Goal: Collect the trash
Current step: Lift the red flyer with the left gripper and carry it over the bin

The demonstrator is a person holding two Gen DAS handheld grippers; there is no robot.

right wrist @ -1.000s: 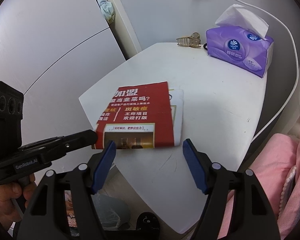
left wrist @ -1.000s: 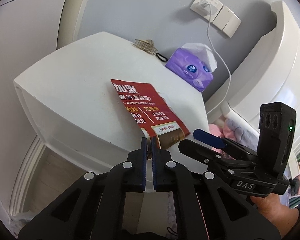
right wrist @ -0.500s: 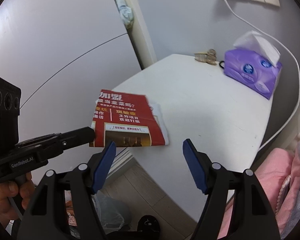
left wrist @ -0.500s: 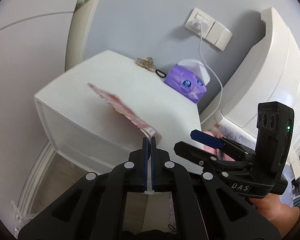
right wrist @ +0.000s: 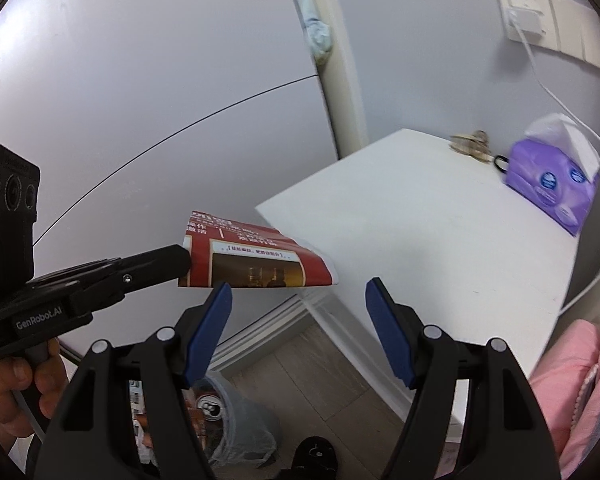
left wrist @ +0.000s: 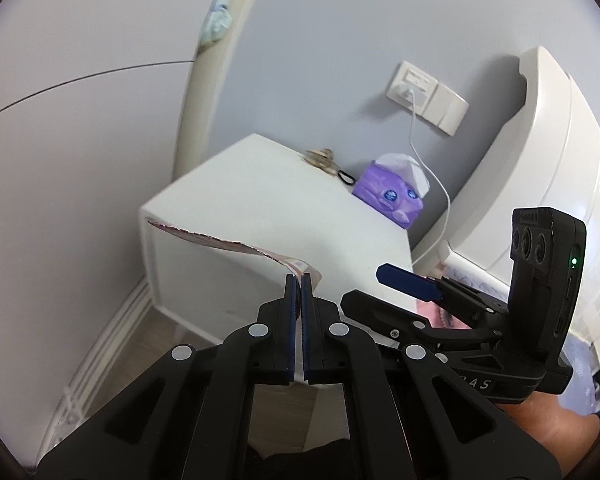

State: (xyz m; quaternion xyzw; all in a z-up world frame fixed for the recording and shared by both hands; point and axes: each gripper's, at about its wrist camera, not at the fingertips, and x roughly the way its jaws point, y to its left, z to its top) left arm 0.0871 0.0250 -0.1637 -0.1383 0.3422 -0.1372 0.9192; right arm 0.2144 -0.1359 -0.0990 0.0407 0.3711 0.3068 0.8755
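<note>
Off the tabletop [right wrist: 440,240] edge, my left claw [left wrist: 298,280] is clamped on the red flyer [right wrist: 256,258], holding it in the air above the floor. My right claw [right wrist: 298,292] is spread wide, holding nothing. Left to do, I judge: drop it in the bin [right wrist: 236,428] below. Tissues [right wrist: 552,184] and a hair clip [right wrist: 472,142] sit by the grey wall.

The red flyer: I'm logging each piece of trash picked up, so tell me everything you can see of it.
The flyer is thin glossy paper, red with white Chinese text, a white strip and a brown photo panel, and a white underside showing at its right corner. The left hand-held gripper is shut on its near left edge, holding it roughly flat in the air, sagging, off the white table. A lined bin stands on the floor below.
</note>
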